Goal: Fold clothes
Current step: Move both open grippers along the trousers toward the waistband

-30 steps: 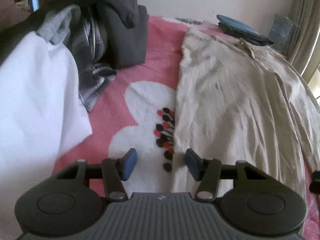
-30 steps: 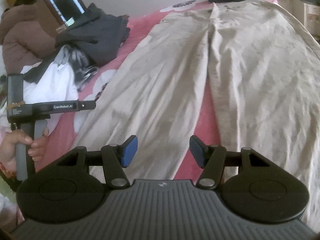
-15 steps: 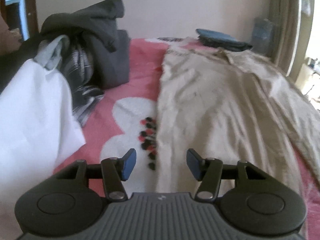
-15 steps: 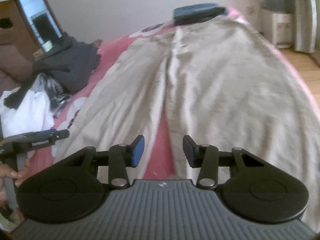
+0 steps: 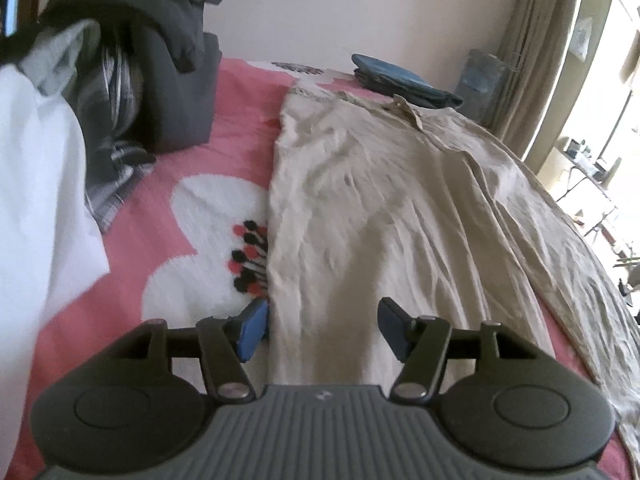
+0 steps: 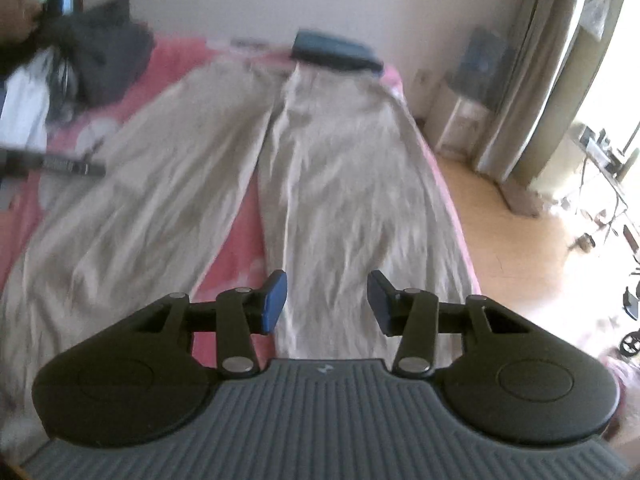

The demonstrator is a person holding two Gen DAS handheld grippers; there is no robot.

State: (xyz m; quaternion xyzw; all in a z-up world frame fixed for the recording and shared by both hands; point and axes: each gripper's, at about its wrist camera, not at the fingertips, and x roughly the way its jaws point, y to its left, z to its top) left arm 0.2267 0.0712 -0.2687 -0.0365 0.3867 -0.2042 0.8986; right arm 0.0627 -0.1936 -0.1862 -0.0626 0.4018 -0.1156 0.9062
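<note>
Beige trousers lie flat along a pink flowered blanket, waistband far, legs toward me. My left gripper hovers over the left leg near its outer edge. Its jaws are opening, and the cloth lies below them with neither pad pressing on it. In the right wrist view the trousers show both legs with a pink gap between them. My right gripper hangs over the right leg, open, with nothing pinched. The left tool's black body pokes in from the left edge.
Unfolded clothes are heaped on the left of the bed: a white garment, a plaid one, a dark grey one. A folded blue garment lies beyond the waistband. Right of the bed are wooden floor and curtains.
The right gripper moved right and rose, from over the gap between the legs to over the right leg, and its jaws narrowed. The left gripper tilted up a little and its jaws widened.
</note>
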